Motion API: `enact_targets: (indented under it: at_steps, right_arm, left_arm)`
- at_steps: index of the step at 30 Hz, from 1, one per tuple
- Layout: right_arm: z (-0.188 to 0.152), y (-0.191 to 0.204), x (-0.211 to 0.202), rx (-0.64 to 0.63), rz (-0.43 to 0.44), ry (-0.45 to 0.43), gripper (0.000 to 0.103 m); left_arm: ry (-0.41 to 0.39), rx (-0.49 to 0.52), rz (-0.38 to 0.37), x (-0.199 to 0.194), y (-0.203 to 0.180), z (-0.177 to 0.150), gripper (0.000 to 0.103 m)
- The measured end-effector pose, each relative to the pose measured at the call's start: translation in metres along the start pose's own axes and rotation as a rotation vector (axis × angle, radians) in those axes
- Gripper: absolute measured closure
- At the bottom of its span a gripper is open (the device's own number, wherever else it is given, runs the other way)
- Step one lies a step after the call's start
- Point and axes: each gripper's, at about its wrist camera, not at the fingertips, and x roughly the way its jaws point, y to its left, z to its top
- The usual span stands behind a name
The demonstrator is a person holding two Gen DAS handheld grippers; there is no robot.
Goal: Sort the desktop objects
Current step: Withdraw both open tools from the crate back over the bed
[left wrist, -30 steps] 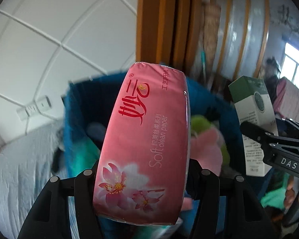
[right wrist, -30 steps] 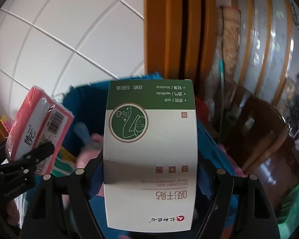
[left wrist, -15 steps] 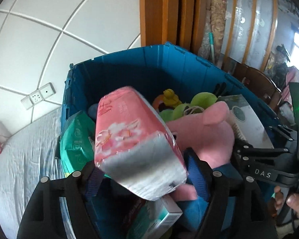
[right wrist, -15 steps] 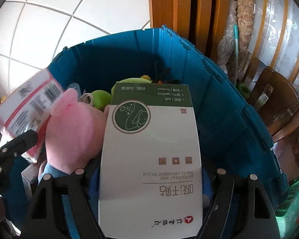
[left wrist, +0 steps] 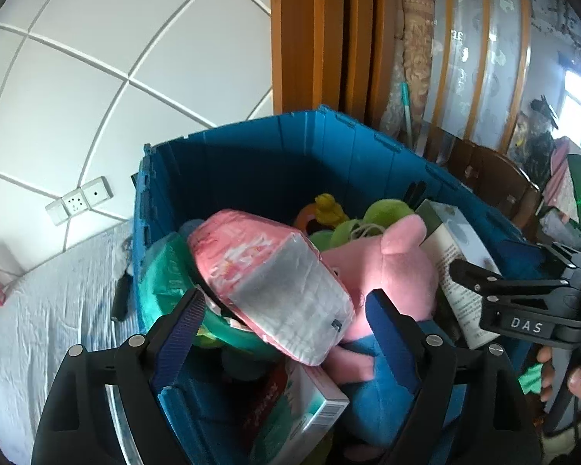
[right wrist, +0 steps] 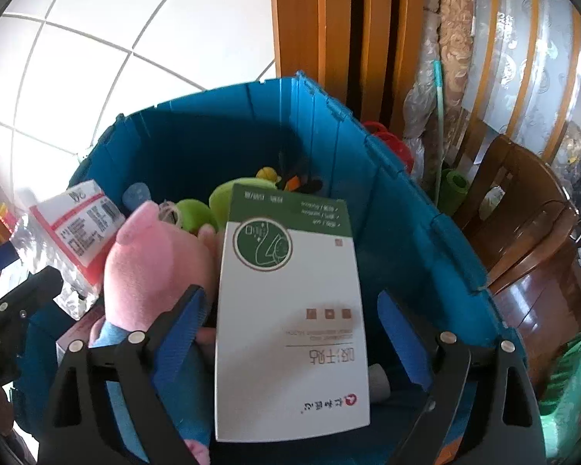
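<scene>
A blue plastic bin (left wrist: pixel 251 162) holds toys and packs; it also shows in the right wrist view (right wrist: pixel 414 228). The pink tissue pack (left wrist: pixel 267 283) lies tilted on the bin's contents, between the fingers of my open left gripper (left wrist: pixel 284 321) and free of them. It shows at the left in the right wrist view (right wrist: pixel 73 232). The white and green box (right wrist: pixel 290 325) lies on the contents between the spread fingers of my open right gripper (right wrist: pixel 294 325); it also shows in the left wrist view (left wrist: pixel 453 255). A pink plush pig (left wrist: pixel 387 267) lies between them.
The bin also holds a green pack (left wrist: pixel 162 271), green balls (right wrist: pixel 197 213), a yellow duck (left wrist: pixel 325 209) and a small box (left wrist: pixel 302 410). A grey cloth surface (left wrist: pixel 50 302) lies left of the bin. Wooden furniture (right wrist: pixel 530 255) stands to the right.
Both grippers tipped down over the bin and opened. The tissue pack and the box, held upright a second ago, now lie on the bin's contents.
</scene>
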Motion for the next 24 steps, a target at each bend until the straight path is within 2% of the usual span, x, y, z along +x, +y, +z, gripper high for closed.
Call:
enact_targets:
  at_steps: [7, 13, 20, 24]
  right_arm:
    - [0.001, 0.009, -0.027, -0.007, -0.007, -0.044, 0.012]
    - [0.005, 0.042, -0.041, -0.044, 0.01, -0.071, 0.012]
    - [0.01, 0.099, -0.05, -0.088, 0.034, -0.102, 0.012]
    - [0.01, 0.149, -0.058, -0.127, 0.054, -0.121, 0.012]
  left_arm:
    - [-0.035, -0.015, -0.004, -0.014, 0.015, -0.001, 0.018]
    - [-0.082, -0.036, 0.015, -0.034, 0.045, -0.007, 0.018]
    - [-0.107, -0.095, 0.051, -0.056, 0.107, -0.026, 0.018]
    - [-0.107, -0.133, 0.075, -0.068, 0.157, -0.046, 0.018]
